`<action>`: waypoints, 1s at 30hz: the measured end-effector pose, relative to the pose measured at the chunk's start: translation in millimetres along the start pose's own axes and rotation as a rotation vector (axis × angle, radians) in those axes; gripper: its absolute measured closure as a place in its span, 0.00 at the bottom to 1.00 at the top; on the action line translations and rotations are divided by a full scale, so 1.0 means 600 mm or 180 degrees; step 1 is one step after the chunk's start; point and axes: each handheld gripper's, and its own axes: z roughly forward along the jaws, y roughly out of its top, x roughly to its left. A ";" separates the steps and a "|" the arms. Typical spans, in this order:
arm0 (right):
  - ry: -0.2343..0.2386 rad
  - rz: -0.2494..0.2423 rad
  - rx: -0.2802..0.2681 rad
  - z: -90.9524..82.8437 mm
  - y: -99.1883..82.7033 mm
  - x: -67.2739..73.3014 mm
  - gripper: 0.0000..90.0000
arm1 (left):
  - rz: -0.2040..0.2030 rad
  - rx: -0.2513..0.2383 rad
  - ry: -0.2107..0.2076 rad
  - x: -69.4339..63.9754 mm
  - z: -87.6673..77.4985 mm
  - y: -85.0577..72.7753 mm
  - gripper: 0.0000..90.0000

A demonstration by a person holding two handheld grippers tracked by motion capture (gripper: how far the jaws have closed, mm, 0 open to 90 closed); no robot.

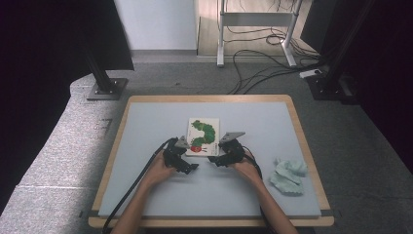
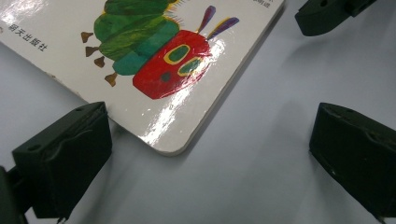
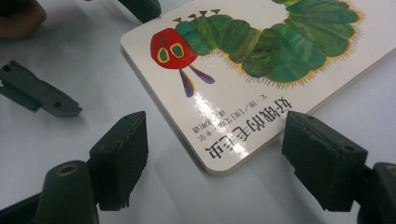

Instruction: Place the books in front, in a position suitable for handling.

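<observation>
A white board book (image 1: 203,136) with a green caterpillar and a red head on its cover lies flat on the pale blue mat (image 1: 146,146). My left gripper (image 1: 187,163) stands open at the book's near left corner (image 2: 170,149), one jaw beside the book's edge. My right gripper (image 1: 216,160) stands open at the near right corner (image 3: 219,168), its jaws set either side of that corner. Neither gripper holds anything. In the left gripper view, a jaw of the other gripper (image 2: 322,16) shows at the top right.
A crumpled pale green cloth (image 1: 288,175) lies on the mat at the right. The table's wooden rim (image 1: 302,131) frames the mat. Beyond the table are stand bases (image 1: 104,88), desk legs and cables (image 1: 263,63) on the floor.
</observation>
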 end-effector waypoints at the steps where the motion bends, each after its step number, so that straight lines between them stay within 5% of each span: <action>1: -0.0005 -0.0005 0.0002 -0.002 -0.002 0.003 0.25 | 0.0003 0.0009 -0.0010 -0.005 -0.001 -0.001 0.00; 16: 0.0073 -0.0001 0.0014 -0.047 -0.043 0.051 0.24 | 0.0028 0.0009 -0.0139 -0.088 -0.025 -0.026 0.00; 22: 0.0105 -0.0026 0.0043 -0.069 -0.063 0.079 0.24 | 0.0083 0.0058 -0.0039 -0.127 -0.031 -0.034 0.00; 30: 0.0043 -0.0071 0.0103 -0.083 -0.072 0.103 0.22 | 0.0085 0.0062 -0.0155 -0.116 -0.040 -0.033 0.01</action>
